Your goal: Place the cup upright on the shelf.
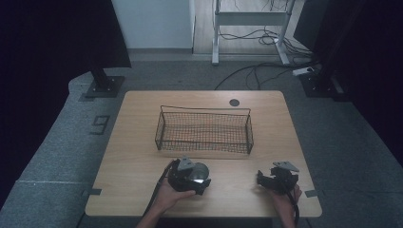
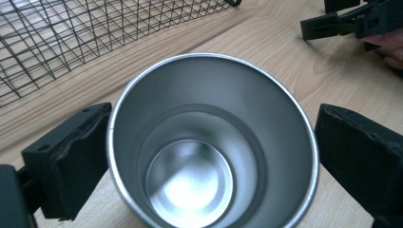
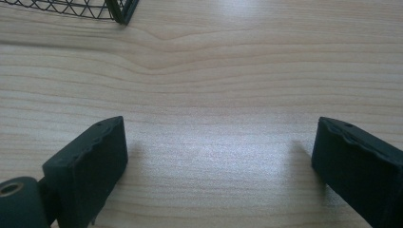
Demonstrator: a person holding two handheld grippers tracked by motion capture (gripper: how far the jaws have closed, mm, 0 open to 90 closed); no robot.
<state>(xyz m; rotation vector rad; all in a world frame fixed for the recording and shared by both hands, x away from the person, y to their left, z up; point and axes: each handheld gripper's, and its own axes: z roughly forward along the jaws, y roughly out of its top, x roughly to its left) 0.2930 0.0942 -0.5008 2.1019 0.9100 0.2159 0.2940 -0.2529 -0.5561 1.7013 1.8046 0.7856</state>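
A shiny steel cup point(image 2: 190, 142) stands mouth up on the wooden table point(image 1: 133, 161), empty inside. My left gripper point(image 2: 214, 156) has it between its black pads point(image 2: 66, 161). The left pad sits right at the rim and a thin gap shows at the right pad, so the jaws are open around the cup. From above, the cup point(image 1: 200, 170) sits at the front middle of the table with the left gripper point(image 1: 199, 177) around it. My right gripper point(image 1: 261, 179) rests low at the front right, open, with bare wood between its pads point(image 3: 90, 166).
A black wire mesh basket point(image 1: 204, 110) stands empty across the middle of the table, just beyond the cup; its mesh point(image 2: 71, 38) and a corner point(image 3: 119, 9) show in the gripper views. A dark round grommet point(image 1: 234, 102) sits near the far edge.
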